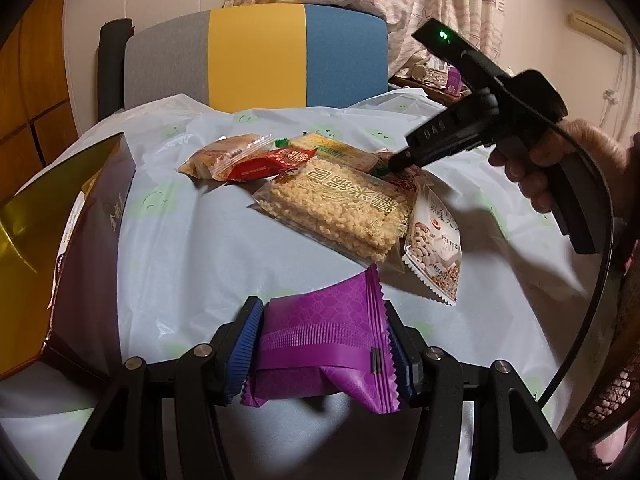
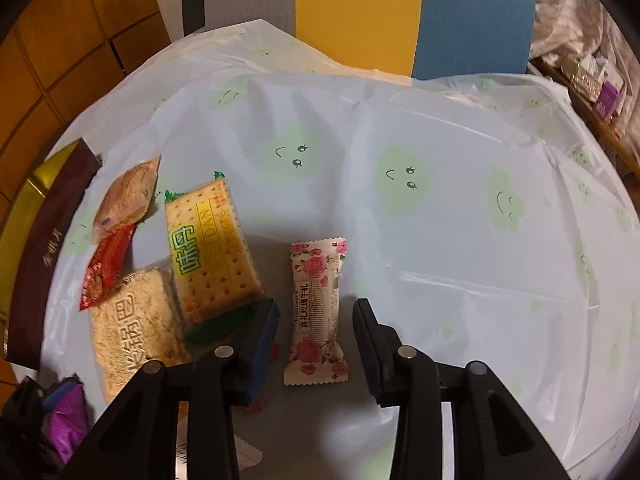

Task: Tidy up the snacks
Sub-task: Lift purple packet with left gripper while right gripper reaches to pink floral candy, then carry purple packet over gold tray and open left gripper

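My left gripper [image 1: 320, 340] is shut on a purple snack packet [image 1: 324, 344] and holds it above the table. My right gripper [image 2: 316, 320] is open, its jaws on either side of a white rose-print candy bar [image 2: 318, 308] lying on the cloth. In the left wrist view the right gripper [image 1: 394, 166] reaches down into the snack pile. The pile holds a rice-crisp pack [image 1: 340, 208], a cracker pack [image 2: 212, 248], a red packet [image 2: 106, 268], an orange-brown cake packet [image 2: 126, 200] and a white nut packet [image 1: 434, 244].
A dark brown box with a gold inside [image 1: 92, 240] stands at the left of the table. The table has a pale cloth with green smiley faces [image 2: 440, 220]. A grey, yellow and blue chair [image 1: 256, 60] stands behind the table.
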A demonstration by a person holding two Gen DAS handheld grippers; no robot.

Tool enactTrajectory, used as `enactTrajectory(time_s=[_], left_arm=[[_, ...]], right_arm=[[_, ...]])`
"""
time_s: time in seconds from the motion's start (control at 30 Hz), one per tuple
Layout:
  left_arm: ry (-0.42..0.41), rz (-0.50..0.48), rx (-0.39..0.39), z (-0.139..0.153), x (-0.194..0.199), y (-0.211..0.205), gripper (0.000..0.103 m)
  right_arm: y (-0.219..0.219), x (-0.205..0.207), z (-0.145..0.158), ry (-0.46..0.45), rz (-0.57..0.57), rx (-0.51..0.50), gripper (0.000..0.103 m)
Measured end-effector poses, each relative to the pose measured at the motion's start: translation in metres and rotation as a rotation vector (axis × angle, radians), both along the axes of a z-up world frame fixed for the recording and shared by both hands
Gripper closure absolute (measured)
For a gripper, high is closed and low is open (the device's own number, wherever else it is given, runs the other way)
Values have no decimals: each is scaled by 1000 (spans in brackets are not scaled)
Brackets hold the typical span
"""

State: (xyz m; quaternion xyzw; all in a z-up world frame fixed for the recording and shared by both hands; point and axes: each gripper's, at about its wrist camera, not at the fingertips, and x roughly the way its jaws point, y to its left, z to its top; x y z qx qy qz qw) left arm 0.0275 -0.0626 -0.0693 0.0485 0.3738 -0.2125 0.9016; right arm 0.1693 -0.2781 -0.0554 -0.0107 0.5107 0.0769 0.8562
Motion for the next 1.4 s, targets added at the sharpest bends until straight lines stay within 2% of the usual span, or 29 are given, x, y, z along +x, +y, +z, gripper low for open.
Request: enactTrajectory(time_s=[0.03,0.07,0.13,0.27,0.47,0.53,0.73,0.87,1.1,1.4], left_arm=[[6,1,-5,0,1,0,45],[16,1,-14,1,2,2,45],[54,7,-52,4,7,6,45],[95,10,-91,6,13,11,45],[98,21,-44,8,12,6,48],[94,34,1,9,12,2,54],[109,56,0,15,10,6,59],[73,66,-7,29,5,11,59],[-24,122,-3,69,0,27,58],[-53,227,-34,97,2,65,58]], right_arm=[[1,0,-2,8,5,-9,80],[1,0,-5,21,5,-14,82],[1,-2,-6,26,2,-33,82],[-6,-1,-8,53,-15,-7,82],[-8,1,-11,68,-6,-6,81],[-9,2,-11,72,-6,2,81],[-2,2,-12,54,14,-42,81],[9,-6,-12,21,46,-99,80],[10,-8,-12,7,58,-114,80],[10,-9,-12,-5,61,-131,80]])
